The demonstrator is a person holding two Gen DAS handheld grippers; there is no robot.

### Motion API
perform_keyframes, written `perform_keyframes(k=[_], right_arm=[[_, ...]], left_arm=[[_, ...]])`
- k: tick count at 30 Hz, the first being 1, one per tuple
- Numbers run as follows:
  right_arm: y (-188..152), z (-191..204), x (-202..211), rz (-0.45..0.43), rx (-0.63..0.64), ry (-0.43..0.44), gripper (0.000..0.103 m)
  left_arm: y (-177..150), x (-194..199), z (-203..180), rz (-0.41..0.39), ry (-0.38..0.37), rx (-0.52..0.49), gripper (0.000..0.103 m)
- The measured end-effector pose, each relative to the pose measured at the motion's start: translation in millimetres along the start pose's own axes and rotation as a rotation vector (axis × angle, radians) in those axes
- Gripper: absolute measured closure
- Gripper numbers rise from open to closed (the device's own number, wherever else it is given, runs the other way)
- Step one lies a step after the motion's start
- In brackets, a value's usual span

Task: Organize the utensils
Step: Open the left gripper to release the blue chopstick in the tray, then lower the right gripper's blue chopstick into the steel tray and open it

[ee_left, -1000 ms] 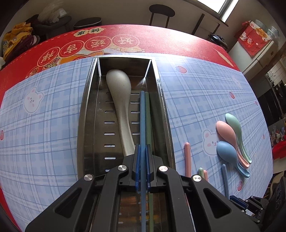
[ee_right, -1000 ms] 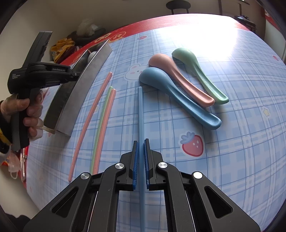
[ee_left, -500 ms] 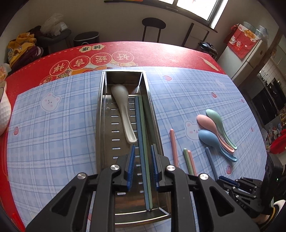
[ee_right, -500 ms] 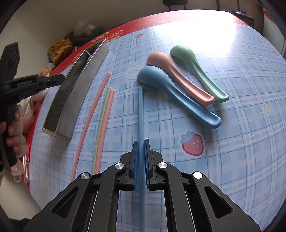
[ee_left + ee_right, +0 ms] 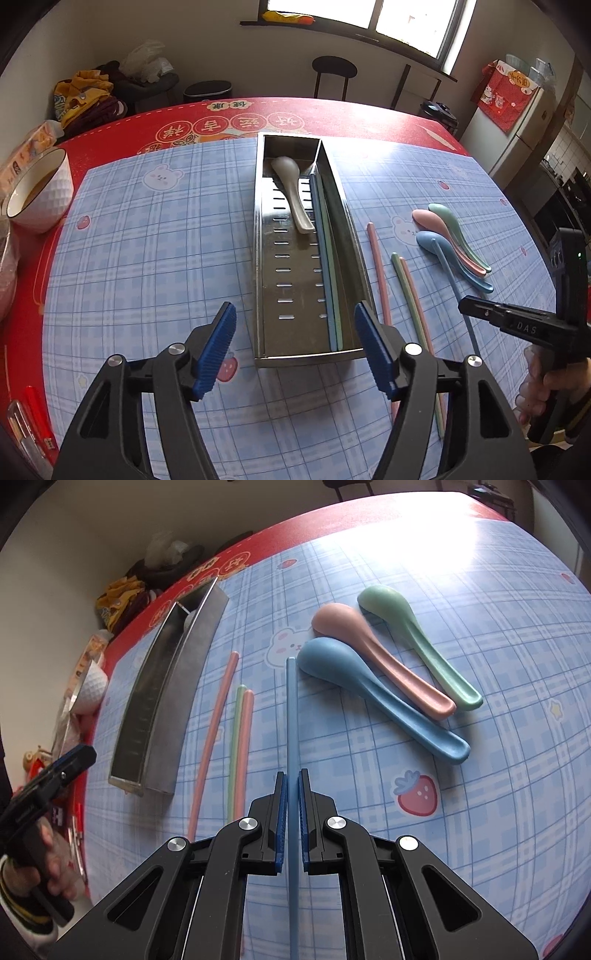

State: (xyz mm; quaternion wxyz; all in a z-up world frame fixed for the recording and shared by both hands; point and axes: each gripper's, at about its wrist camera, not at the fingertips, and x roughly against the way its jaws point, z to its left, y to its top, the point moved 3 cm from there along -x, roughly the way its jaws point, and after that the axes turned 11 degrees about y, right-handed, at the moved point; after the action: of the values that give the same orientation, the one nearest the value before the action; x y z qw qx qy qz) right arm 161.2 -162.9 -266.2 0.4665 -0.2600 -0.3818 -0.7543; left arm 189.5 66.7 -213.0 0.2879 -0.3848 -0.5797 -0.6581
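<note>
Long stainless-steel slotted tray [image 5: 284, 273], lengthwise away from the left wrist camera on a blue checked mat [image 5: 155, 266]. Inside: grey ceramic spoon [image 5: 291, 192], bowl at the far end, beside a blue and a green chopstick [image 5: 325, 266] along the right wall. Visible only from the left wrist: tray interior, white bowl [image 5: 40, 192] at far left. Clearer from the right wrist: blue spoon [image 5: 373, 694], pink spoon [image 5: 376, 657] and green spoon [image 5: 413, 642], handles toward the camera. Left gripper [image 5: 295, 350] with jaws opening wide, nothing between. Right gripper [image 5: 292, 819] clenched on a loose blue chopstick [image 5: 291, 716] pointing straight ahead.
</note>
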Motion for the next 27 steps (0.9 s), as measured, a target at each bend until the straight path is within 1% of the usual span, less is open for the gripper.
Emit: perform_keyframes(k=[1, 2, 7, 8, 12, 14, 20, 27], right_arm=[[3.3, 3.6, -0.9, -0.002, -0.003, 0.006, 0.097], [6.9, 8.4, -1.5, -0.004, -0.005, 0.012, 0.097], [23.9, 32.1, -8.6, -0.010, -0.012, 0.034, 0.097], [27.8, 37.3, -10.3, -0.014, -0.012, 0.036, 0.097], [42.5, 58.0, -17.7, -0.024, -0.026, 0.062, 0.097], [50.0, 67.5, -23.9, -0.019, -0.029, 0.068, 0.097], [73.1, 90.0, -47.2, -0.017, -0.046, 0.061, 0.097], [96.5, 114.0, -76.4, -0.020, -0.035, 0.048, 0.097]], left_arm=[[-1.6, 0.3, 3.4, 0.003, 0.003, 0.008, 0.029], [-2.4, 0.2, 7.3, 0.006, 0.008, 0.018, 0.026], [-5.9, 0.6, 21.0, 0.014, 0.000, 0.045, 0.018], [-5.7, 0.1, 22.7, 0.017, 0.009, 0.045, 0.018], [-2.0, -1.5, 24.0, 0.022, -0.008, 0.046, 0.018], [0.8, -1.2, 23.9, 0.010, -0.010, 0.038, 0.013], [10.4, -0.3, 29.8, -0.027, -0.008, 0.044, 0.007], [18.2, -5.0, 44.1, -0.039, -0.018, 0.062, 0.006]])
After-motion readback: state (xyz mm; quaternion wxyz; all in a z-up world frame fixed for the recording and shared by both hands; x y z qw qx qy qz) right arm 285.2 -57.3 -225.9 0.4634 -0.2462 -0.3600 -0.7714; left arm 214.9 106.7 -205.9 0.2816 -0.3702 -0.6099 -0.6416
